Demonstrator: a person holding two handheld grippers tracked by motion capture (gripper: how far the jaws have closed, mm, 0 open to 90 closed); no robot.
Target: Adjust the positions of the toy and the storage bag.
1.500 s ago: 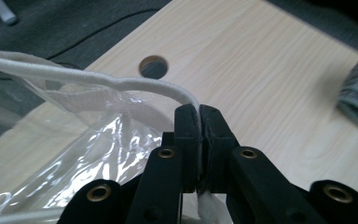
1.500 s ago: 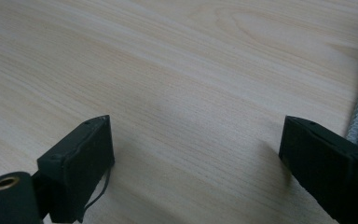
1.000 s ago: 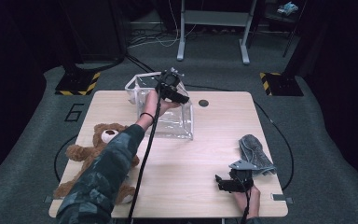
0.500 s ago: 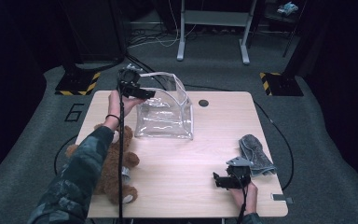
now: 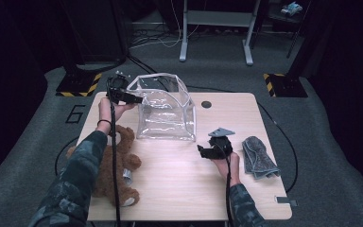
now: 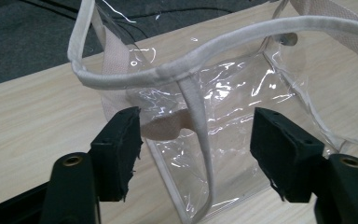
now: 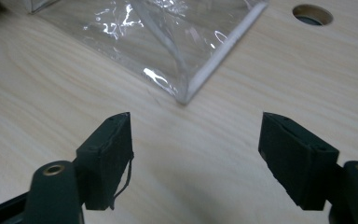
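A clear plastic bag (image 5: 166,112) with white trim stands open at the middle back of the table. My left gripper (image 5: 138,100) is at the bag's left rim. In the left gripper view it (image 6: 196,140) is open, with the bag's (image 6: 233,93) white corner seam and rim standing between the jaws, untouched. My right gripper (image 5: 209,151) hovers over the table just right of the bag's near corner. In the right gripper view it (image 7: 196,140) is open over bare wood, the bag's corner (image 7: 186,93) a little ahead of it.
A brown teddy bear (image 5: 116,163) lies at the table's near left, under the left forearm. A folded grey cloth (image 5: 260,157) lies at the right. A round cable hole (image 5: 206,104) sits behind the bag. Bare wood spans the table's (image 5: 179,189) near middle.
My left gripper has moved from over the bag's top to its left rim. My right gripper has come forward from the near right edge toward the bag's near right corner.
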